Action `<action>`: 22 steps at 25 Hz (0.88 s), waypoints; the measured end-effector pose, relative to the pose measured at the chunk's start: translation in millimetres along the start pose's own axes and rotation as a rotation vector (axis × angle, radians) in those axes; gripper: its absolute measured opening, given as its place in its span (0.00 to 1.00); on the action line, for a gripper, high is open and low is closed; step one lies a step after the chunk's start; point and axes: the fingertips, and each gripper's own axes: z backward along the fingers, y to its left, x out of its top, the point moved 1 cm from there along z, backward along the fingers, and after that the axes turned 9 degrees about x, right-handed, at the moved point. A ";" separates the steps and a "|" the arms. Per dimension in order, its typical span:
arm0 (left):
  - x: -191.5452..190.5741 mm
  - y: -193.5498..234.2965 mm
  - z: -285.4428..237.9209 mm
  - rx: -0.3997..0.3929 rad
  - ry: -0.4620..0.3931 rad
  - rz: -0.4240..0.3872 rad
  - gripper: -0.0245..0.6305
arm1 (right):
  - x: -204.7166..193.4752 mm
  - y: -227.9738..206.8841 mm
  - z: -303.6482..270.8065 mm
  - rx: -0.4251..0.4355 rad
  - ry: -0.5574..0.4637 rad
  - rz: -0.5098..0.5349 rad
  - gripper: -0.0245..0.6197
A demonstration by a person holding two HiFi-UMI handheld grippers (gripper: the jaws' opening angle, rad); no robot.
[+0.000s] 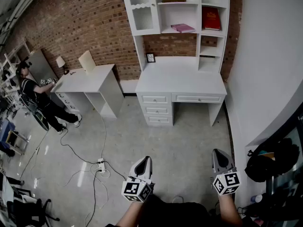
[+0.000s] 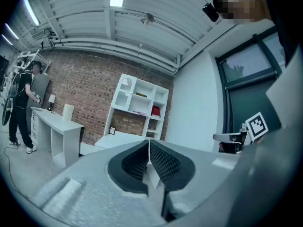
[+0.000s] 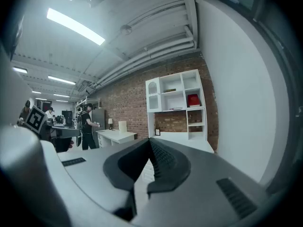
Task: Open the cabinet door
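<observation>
Nothing of the task is done yet. The cabinet door (image 1: pixel 141 9), the arched glass one at the upper left of the white hutch (image 1: pixel 213 44), is seen shut against the far brick wall, well apart from both grippers. The left gripper (image 1: pixel 147 160) and the right gripper (image 1: pixel 218 153) are held near, over the floor, and each is clenched on nothing. The approach, the grasp at the door and the pull are all judged to be left.

Open floor (image 1: pixel 189 145) is left up to the white desk (image 1: pixel 180 86) below the cabinet door (image 1: pixel 141 8). The left is cluttered by a power strip (image 1: pixel 101 165), and the right is closed by a wall (image 1: pixel 265 70).
</observation>
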 end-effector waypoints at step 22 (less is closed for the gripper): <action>6.5 0.0 8.8 0.043 -0.043 -0.019 0.07 | -17.7 2.4 14.6 0.005 0.027 -0.020 0.05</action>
